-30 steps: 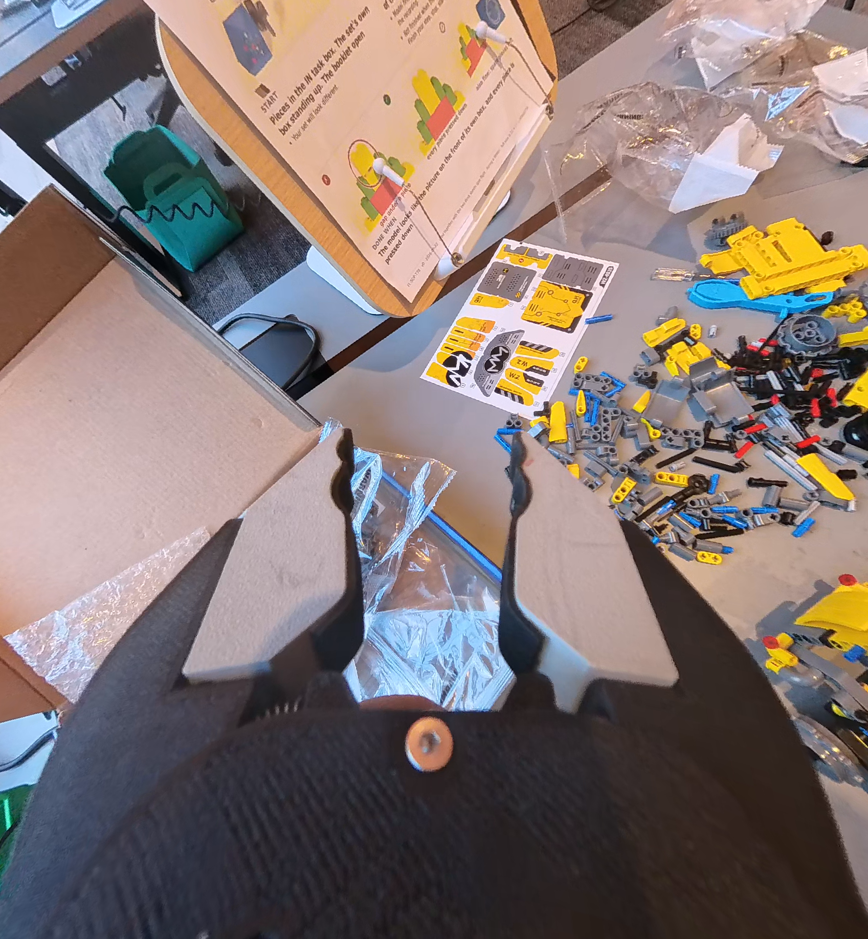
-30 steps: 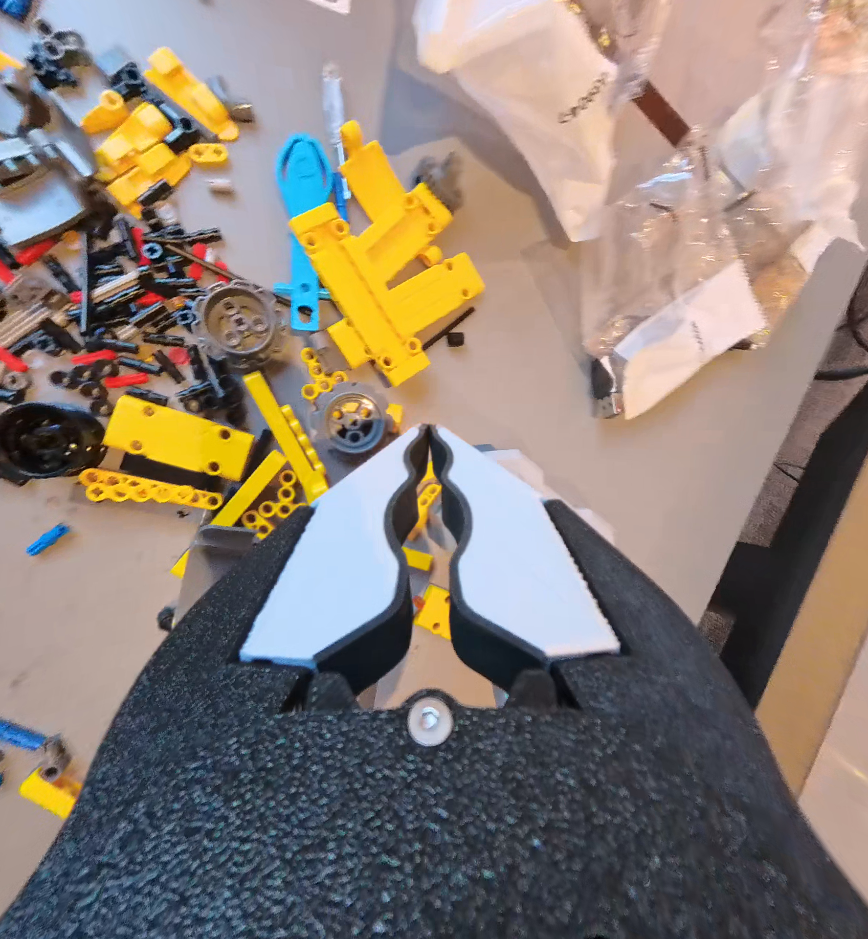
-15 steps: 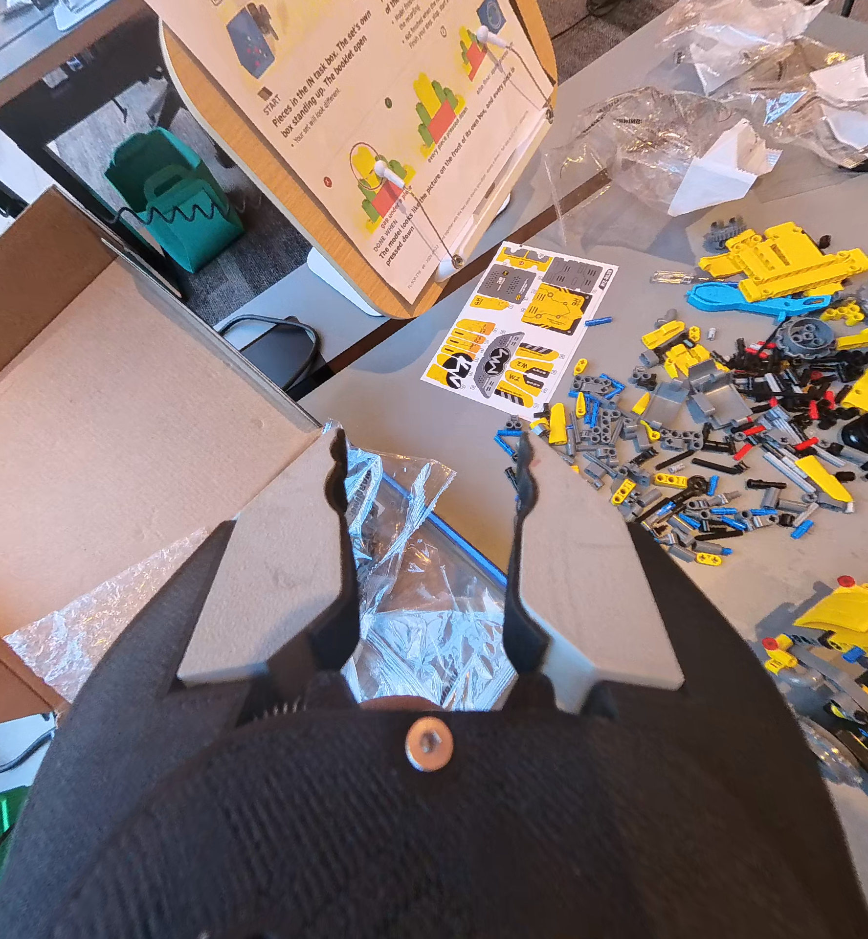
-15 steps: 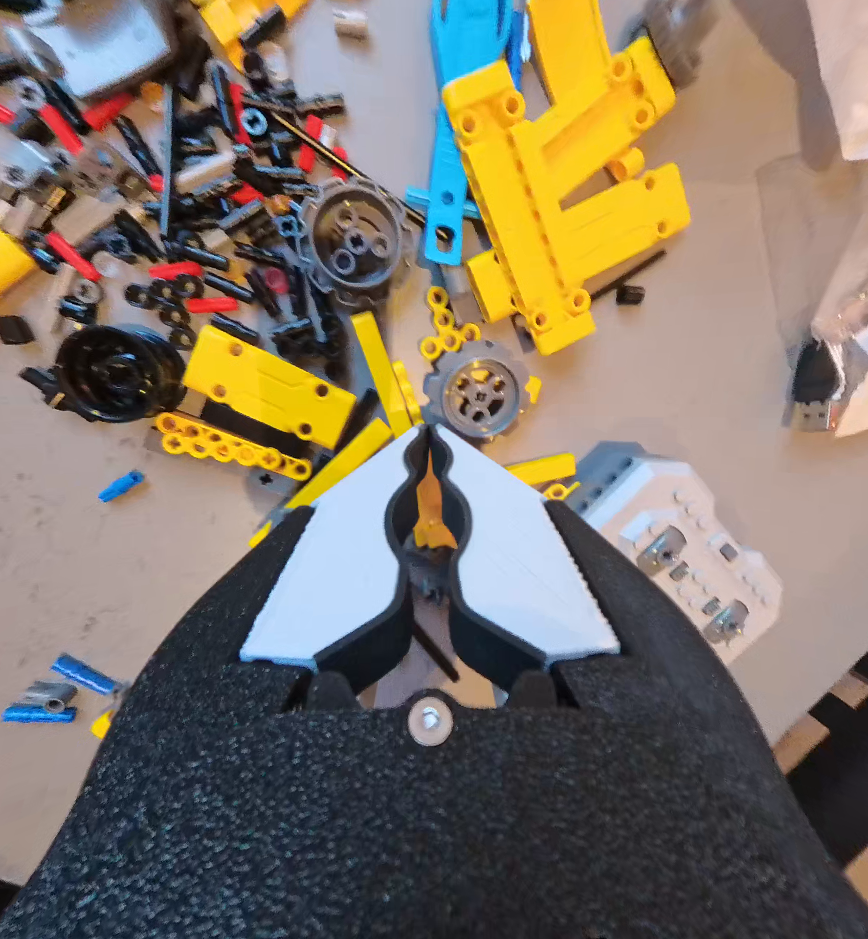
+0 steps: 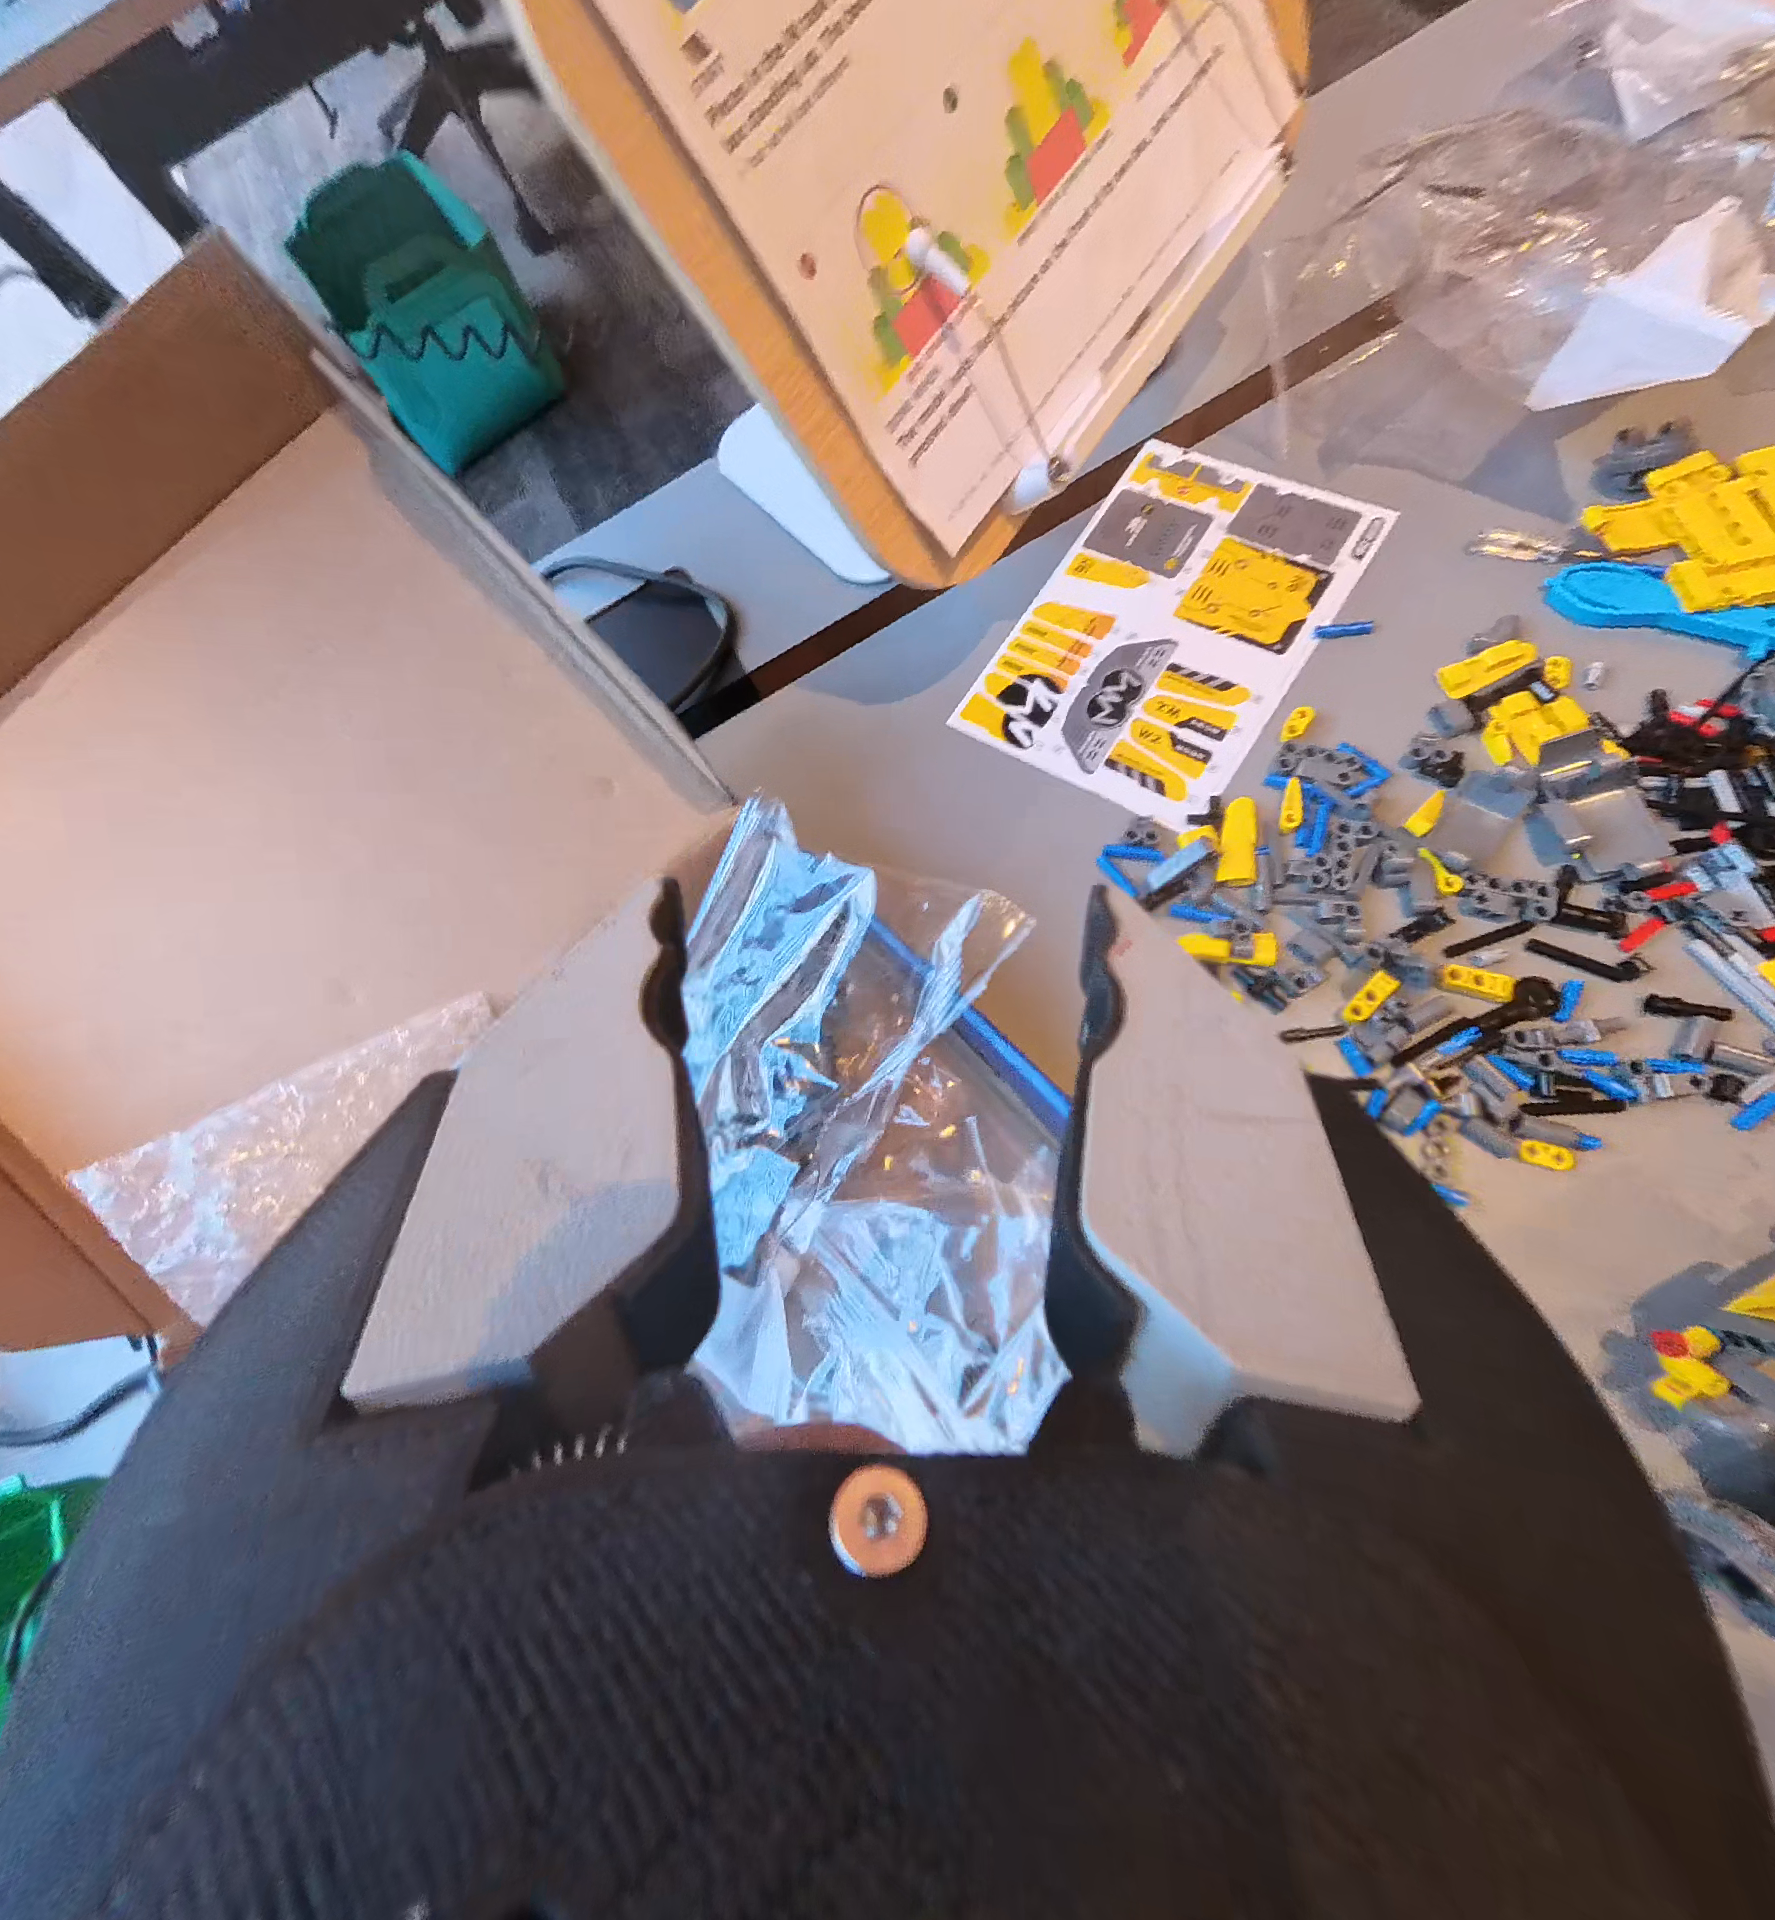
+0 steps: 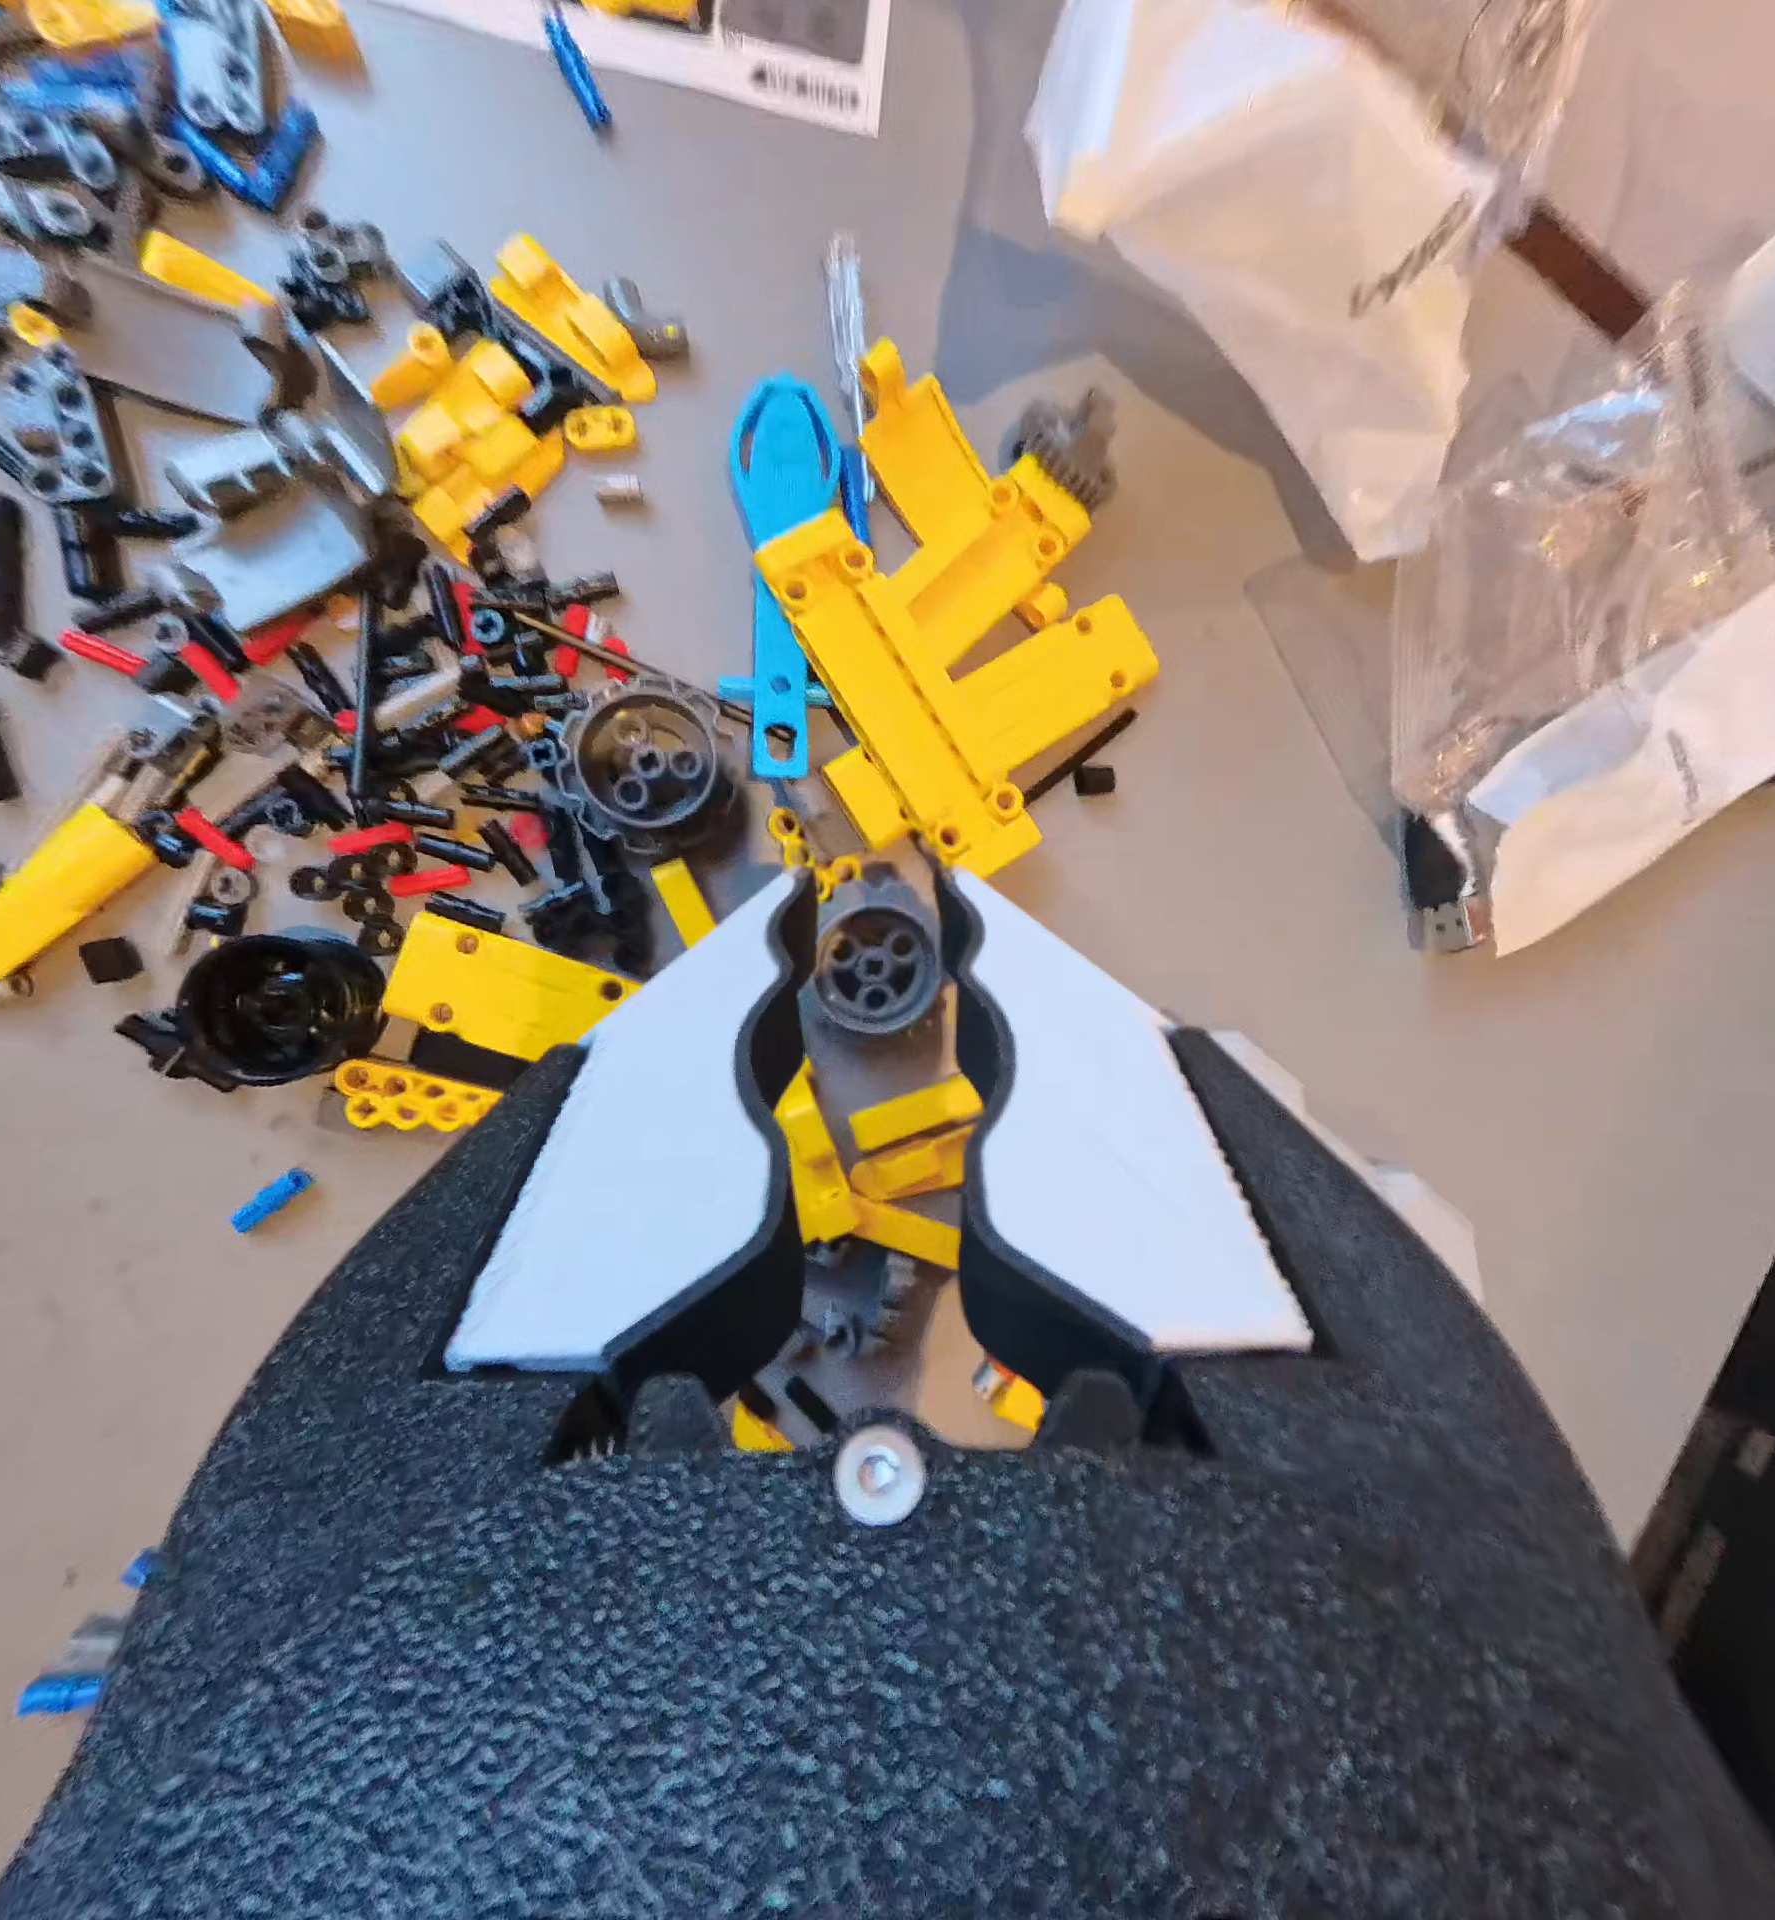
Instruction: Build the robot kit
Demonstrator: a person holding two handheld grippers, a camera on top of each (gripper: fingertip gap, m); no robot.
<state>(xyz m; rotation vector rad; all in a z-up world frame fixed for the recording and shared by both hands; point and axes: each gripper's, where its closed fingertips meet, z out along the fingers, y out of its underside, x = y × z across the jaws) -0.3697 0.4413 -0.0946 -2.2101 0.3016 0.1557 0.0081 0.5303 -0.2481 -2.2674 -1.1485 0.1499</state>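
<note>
Hovering over the small grey spoked wheel hub [image 6: 870, 966], the right gripper [image 6: 870, 894] has its jaws slightly apart around it, gripping nothing; the left gripper [image 5: 878, 914] gapes above crumpled clear plastic wrap [image 5: 862, 1122], well left of that hub.

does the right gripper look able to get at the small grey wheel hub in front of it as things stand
Probably yes. The right gripper is open, and the small grey round wheel hub shows in the gap between its fingers with nothing lying over it. A chain of small yellow links and yellow beams lie close by, so it may nudge those.
</note>
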